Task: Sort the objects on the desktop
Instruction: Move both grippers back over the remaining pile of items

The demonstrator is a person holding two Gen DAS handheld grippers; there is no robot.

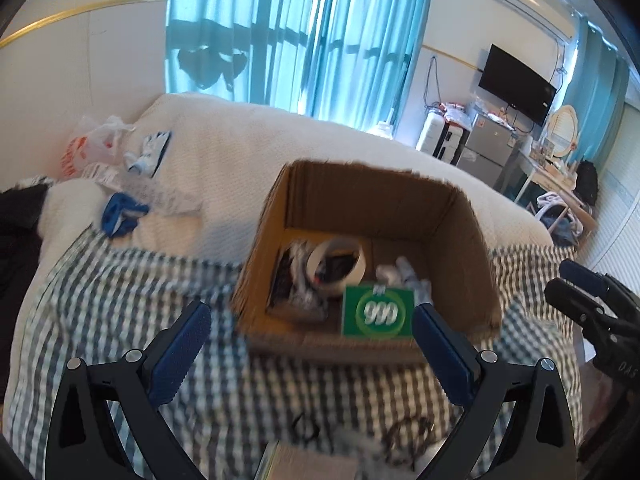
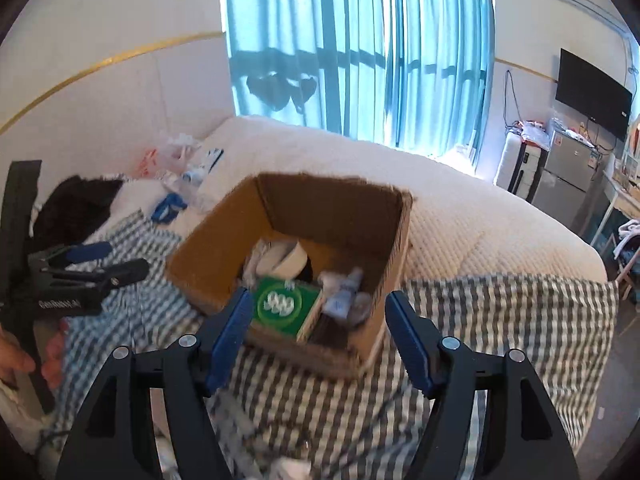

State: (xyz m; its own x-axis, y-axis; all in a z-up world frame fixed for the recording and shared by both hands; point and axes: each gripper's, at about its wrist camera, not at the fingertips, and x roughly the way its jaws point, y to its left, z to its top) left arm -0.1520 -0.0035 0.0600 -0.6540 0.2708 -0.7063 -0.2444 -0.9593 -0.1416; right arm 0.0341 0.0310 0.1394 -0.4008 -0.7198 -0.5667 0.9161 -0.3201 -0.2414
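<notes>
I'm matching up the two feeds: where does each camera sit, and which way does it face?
Left wrist: on the left gripper, looking down at the cardboard box; its open fingers and the right gripper show.
Right wrist: on the right gripper, same way; open fingers, left gripper, a hand.
Shared: box, green packet, checked cloth.

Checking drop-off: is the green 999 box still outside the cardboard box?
No, the green 999 box lies inside the cardboard box, beside the tape roll.

Blurred dark tangle (image 1: 408,438) at bottom edge
</notes>
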